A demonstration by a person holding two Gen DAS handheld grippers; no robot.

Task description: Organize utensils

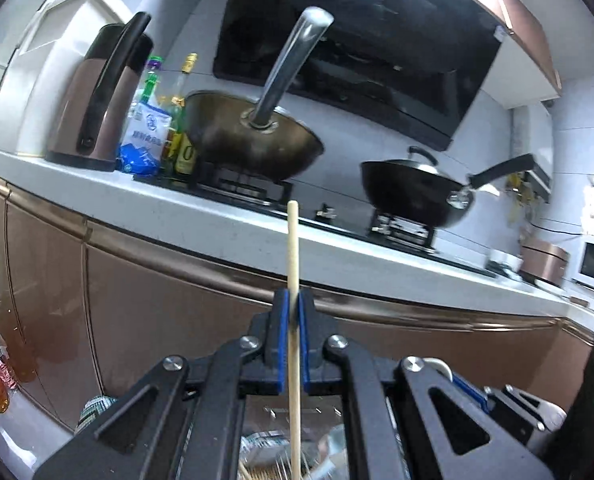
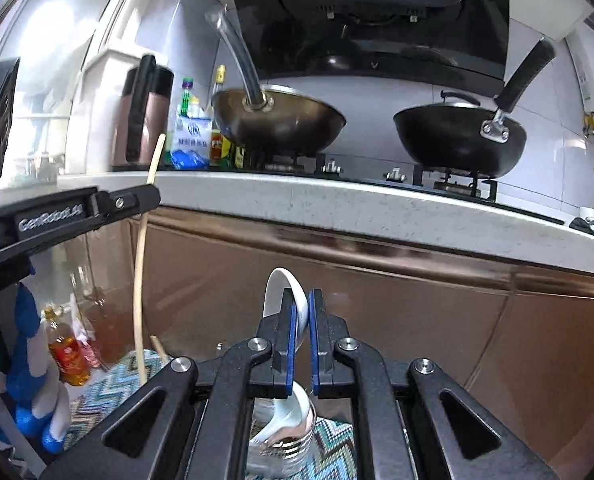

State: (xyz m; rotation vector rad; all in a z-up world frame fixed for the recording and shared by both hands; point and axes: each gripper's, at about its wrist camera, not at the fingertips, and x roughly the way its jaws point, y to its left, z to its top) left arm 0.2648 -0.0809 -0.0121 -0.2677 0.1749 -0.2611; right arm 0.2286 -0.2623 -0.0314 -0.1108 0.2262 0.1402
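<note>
My left gripper (image 1: 294, 300) is shut on a pale wooden chopstick (image 1: 293, 248) that stands upright, its tip level with the counter edge. The same chopstick (image 2: 141, 280) and left gripper (image 2: 149, 194) show at the left of the right wrist view. My right gripper (image 2: 301, 300) is shut on the handle of a white ceramic spoon (image 2: 281, 292), held upright over a ribbed metal cup (image 2: 293, 440) on a zigzag-patterned mat (image 2: 109, 384). The spoon's bowl hangs into the cup. A second chopstick end (image 2: 159, 346) lies near the mat.
A white counter (image 2: 337, 200) over brown cabinet doors (image 2: 417, 320) carries a steel wok (image 2: 277, 120), a black lidded wok (image 2: 457, 136), a kettle (image 2: 143, 120), bottles and a salt bag (image 2: 191, 136). An oil bottle (image 2: 67, 354) stands at the lower left.
</note>
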